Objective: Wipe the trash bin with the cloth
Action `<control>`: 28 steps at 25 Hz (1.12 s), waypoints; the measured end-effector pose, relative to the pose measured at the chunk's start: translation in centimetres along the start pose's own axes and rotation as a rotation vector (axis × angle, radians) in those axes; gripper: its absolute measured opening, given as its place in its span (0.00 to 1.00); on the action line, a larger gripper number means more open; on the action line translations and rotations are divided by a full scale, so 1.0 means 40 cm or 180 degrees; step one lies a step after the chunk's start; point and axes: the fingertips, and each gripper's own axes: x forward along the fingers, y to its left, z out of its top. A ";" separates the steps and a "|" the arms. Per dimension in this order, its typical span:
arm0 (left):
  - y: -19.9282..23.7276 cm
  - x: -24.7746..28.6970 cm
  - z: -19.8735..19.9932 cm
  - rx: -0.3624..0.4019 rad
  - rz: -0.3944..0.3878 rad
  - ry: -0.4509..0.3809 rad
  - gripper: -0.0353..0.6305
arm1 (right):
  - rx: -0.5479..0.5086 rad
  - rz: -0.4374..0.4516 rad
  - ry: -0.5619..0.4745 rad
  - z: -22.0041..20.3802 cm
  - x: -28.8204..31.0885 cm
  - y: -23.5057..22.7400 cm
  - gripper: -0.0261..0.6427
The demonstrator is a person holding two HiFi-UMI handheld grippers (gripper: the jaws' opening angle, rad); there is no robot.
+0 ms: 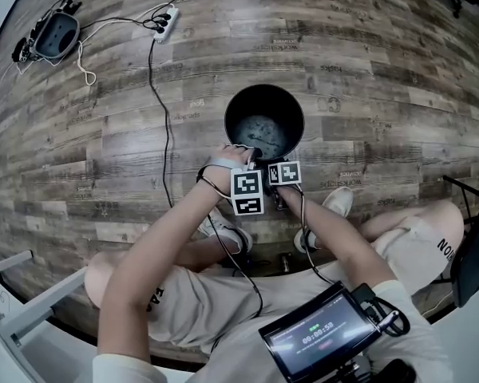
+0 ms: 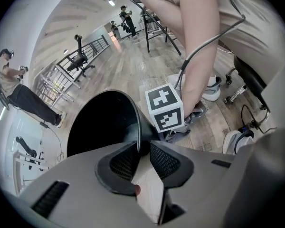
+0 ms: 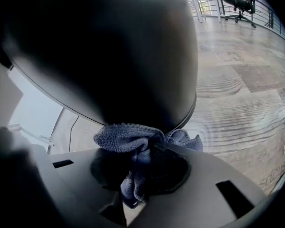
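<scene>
- The left gripper (image 2: 142, 145) has its jaws nearly together, pinching the thin rim of the trash bin (image 2: 104, 122). One pad is inside the rim and one outside. I reckon that's just an anchor so the bin doesn't slide or spin while the other side gets scrubbed.
- The right gripper (image 3: 141, 151) is clamped on the cloth (image 3: 126, 137), a blue-grey knit rag bunched up between the jaws. The wad sticks out past the tips and is squashed against the bin's dark outer wall, just under the rim. So it's fabric touching the bin, not the hard pads.
- From the head view the two grippers sit side by side at the near edge of the bin, marker cubes almost touching. Bracing right beside the wiped spot makes sense.
- The bin stands on the wood floor (image 1: 383, 70), just ahead of the person's shoes (image 1: 336, 202). It's well apart from the power strip (image 1: 166, 22) toward the far left.
- My guess is the wipe is underway on the outside wall. I can't tell how much is already clean.
</scene>
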 end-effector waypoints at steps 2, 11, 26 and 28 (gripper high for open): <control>-0.001 0.002 0.001 -0.0023 -0.0009 0.0003 0.20 | -0.0093 -0.0035 0.0091 -0.018 -0.004 -0.013 0.16; -0.002 0.006 -0.002 -0.0223 -0.0055 -0.0042 0.20 | -0.0365 -0.0234 0.0053 0.010 -0.155 -0.123 0.16; 0.121 -0.189 0.114 -0.1372 -0.0095 -0.0975 0.23 | -0.1015 -0.0320 -0.0378 0.318 -0.602 0.020 0.16; 0.179 -0.256 0.129 -0.1633 0.0068 -0.1131 0.23 | -0.1080 -0.0208 -0.0546 0.358 -0.659 0.066 0.16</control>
